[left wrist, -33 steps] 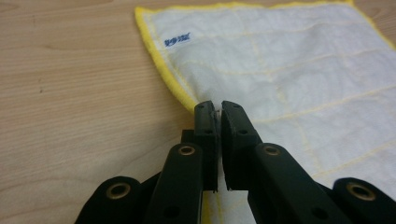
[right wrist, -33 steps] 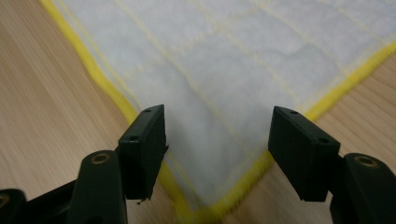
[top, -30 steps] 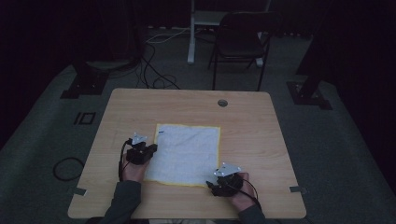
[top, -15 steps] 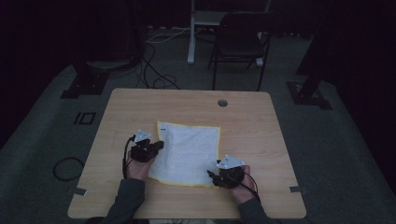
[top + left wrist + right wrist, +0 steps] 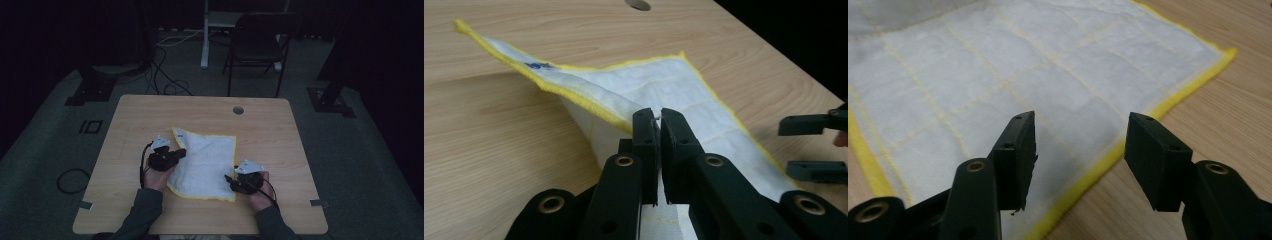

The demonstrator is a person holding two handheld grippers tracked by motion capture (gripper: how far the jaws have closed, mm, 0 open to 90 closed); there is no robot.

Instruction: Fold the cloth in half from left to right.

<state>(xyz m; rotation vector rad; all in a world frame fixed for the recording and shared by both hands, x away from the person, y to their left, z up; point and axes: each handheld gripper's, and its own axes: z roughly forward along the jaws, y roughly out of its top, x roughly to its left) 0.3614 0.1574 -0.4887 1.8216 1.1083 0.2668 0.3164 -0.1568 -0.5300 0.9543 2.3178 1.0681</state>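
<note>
A white cloth with a yellow hem (image 5: 205,162) lies in the middle of the wooden table (image 5: 280,130). My left gripper (image 5: 176,154) is shut on the cloth's left edge and holds it lifted, so that side folds up off the wood. In the left gripper view the jaws pinch the yellow hem of the cloth (image 5: 594,97) at my left gripper (image 5: 656,117). My right gripper (image 5: 229,179) stands open over the cloth's near right edge. In the right gripper view, my right gripper (image 5: 1079,150) has its jaws apart above the cloth (image 5: 998,65) and its hem.
A round cable hole (image 5: 238,110) sits near the table's far edge. Behind the table stand a dark chair (image 5: 260,45) and a white post (image 5: 205,35). Cables (image 5: 165,80) trail over the floor at the far left. The right gripper's jaws (image 5: 814,145) show at the right of the left gripper view.
My left gripper has moved right and lifted the cloth's left edge, so the cloth's left side now stands folded up. The right gripper has held its place, open.
</note>
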